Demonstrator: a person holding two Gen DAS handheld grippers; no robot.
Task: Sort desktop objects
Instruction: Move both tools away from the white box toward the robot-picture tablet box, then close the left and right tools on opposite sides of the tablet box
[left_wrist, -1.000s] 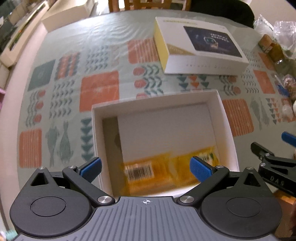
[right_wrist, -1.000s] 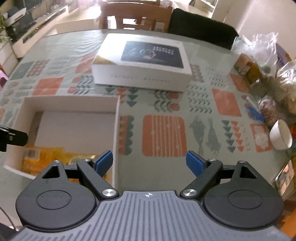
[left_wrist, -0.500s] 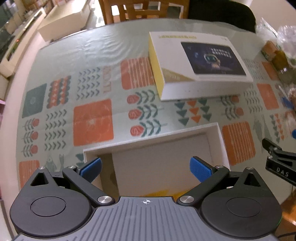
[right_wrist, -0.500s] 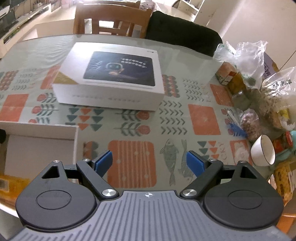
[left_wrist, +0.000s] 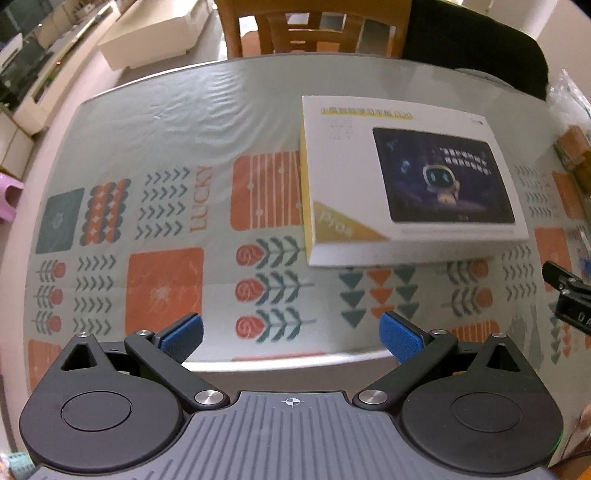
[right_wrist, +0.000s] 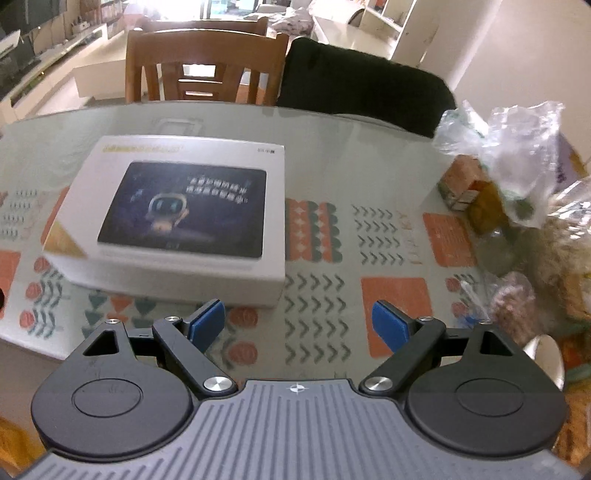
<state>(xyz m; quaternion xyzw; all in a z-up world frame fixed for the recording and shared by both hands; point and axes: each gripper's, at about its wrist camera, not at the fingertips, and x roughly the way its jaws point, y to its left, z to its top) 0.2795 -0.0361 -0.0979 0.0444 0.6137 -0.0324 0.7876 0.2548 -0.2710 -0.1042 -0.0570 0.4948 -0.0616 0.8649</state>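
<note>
- Left claw (left_wrist: 291, 338) is spread wide with nothing between its blue pads (left_wrist: 183, 338); it hangs above the near edge of the tabletop (left_wrist: 166, 122).
- Right claw (right_wrist: 298, 326) is likewise spread wide and holds nothing, its blue pads (right_wrist: 388, 326) over the patterned cloth (right_wrist: 397, 317) near the tabletop's front edge.
- At 3 o'clock in the left wrist view, a black part of the right claw shows at the frame edge.
- From the left claw, the white tablet box (left_wrist: 406, 177) lies flat at about 1 o'clock, well apart from the pads, its printed screen picture facing up and a yellow side facing left.
- From the right claw, the same box (right_wrist: 177, 218) lies at about 11 o'clock, its near wall just beyond the left pad.
- At 2 o'clock of the right claw sit clear plastic bags (right_wrist: 509, 147) with small cartons (right_wrist: 461, 184) beside them; a white bowl (right_wrist: 546, 356) shows at 3 o'clock, partly hidden by the claw's body.
- Beyond the far edge of the tabletop stand a wooden chair (right_wrist: 207, 66) and a black-draped chair (right_wrist: 362, 92).
</note>
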